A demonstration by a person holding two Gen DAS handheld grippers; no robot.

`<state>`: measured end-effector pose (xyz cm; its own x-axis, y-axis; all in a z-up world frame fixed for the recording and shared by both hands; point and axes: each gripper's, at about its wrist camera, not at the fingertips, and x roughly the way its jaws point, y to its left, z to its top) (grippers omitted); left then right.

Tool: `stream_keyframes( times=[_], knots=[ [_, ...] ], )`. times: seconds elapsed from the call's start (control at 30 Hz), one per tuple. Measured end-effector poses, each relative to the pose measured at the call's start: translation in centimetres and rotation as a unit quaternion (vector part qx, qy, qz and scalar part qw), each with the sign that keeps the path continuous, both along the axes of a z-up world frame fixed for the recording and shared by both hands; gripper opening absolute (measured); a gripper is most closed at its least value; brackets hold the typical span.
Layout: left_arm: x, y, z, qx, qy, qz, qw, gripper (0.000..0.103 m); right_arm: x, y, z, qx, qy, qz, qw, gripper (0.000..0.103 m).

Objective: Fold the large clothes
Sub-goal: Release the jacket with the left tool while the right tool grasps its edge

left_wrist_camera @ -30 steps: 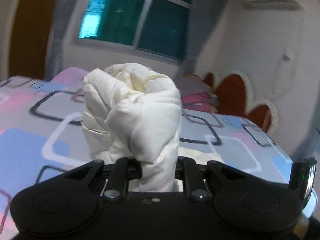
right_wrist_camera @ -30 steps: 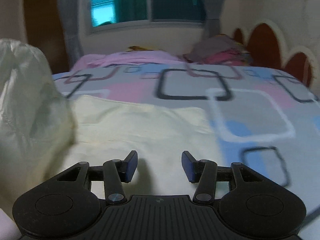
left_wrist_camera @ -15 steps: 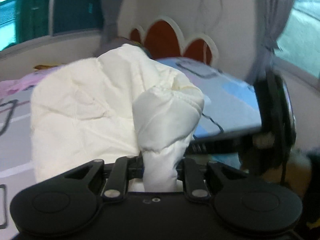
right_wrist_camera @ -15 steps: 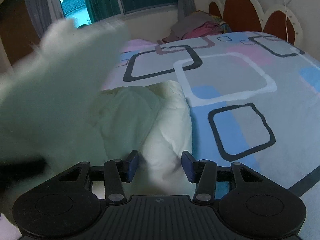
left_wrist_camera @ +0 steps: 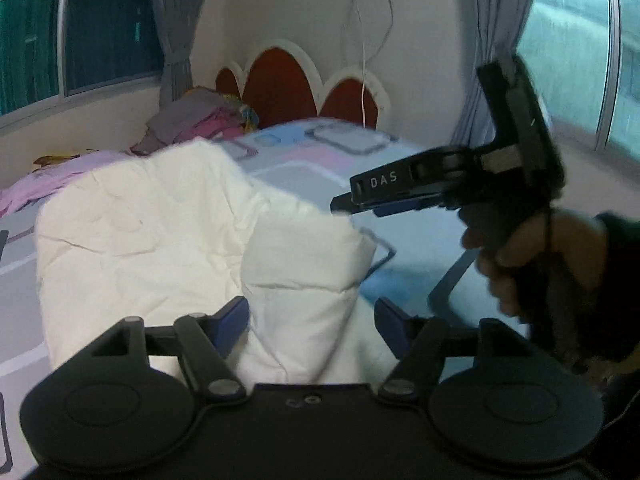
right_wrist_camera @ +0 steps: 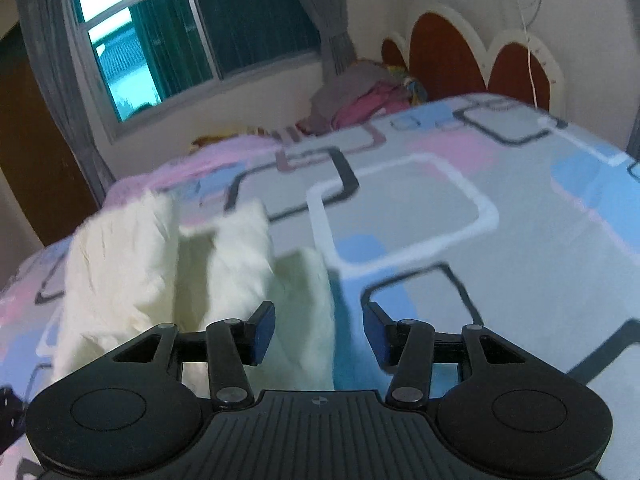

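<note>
One white garment (left_wrist_camera: 160, 248) lies bunched on one bed (right_wrist_camera: 400, 208) whose sheet is printed with rounded squares in grey, pink and blue. The left gripper (left_wrist_camera: 312, 324) has its jaws opening: a rolled fold of the garment stands between its two blue pads (left_wrist_camera: 232, 320), brushing the left pad and apart from the right one. In the left wrist view the right gripper (left_wrist_camera: 340, 204) reaches in from the right, a hand (left_wrist_camera: 520, 264) around its handle and its tip just at the upper edge of the fold. From its own camera the right gripper (right_wrist_camera: 318, 330) has its two fingers spread partway, with a flap of the garment (right_wrist_camera: 224, 272) between them, just beside the left pad and not pinched. At the head of the bed stand three red scalloped headboard panels (left_wrist_camera: 276, 84). One pile of clothes (left_wrist_camera: 200, 120) in grey and pink sits in the far corner. Two windows (left_wrist_camera: 72, 36) show in the left wrist view, each with grey curtains (left_wrist_camera: 176, 24).
</note>
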<state>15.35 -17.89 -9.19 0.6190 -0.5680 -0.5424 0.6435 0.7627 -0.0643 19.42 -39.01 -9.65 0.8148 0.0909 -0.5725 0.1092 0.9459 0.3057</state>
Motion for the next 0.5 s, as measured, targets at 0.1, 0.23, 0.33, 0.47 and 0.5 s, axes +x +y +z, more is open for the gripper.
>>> stream_keyframes(
  times=[0.1,0.23,0.33,0.47,0.5],
  knots=[
    [-0.7,2.3,1.6,-0.032,-0.004,0.025,0.9992,0.068,0.5,0.8,1.5,0.015,-0.007,0.018,1.0,0.049],
    [-0.8,7.0,3.1,-0.064,-0.021,0.106,0.9921,0.069,0.8,2.6,2.5,0.038,-0.01,0.037,0.999,0.049],
    [1.5,9.5,2.3,-0.05,-0.015,0.193,0.9798,0.069,1.0,4.0,2.8,0.057,-0.011,0.055,0.997,0.063],
    [5.6,10.8,-0.8,-0.025,0.011,0.244,0.9693,0.063,1.5,6.1,2.4,0.059,-0.009,0.08,0.995,0.078],
    [6.5,10.3,-1.5,-0.024,0.021,0.241,0.9699,0.058,1.7,6.6,2.1,0.057,-0.003,0.085,0.995,0.078]
  ],
)
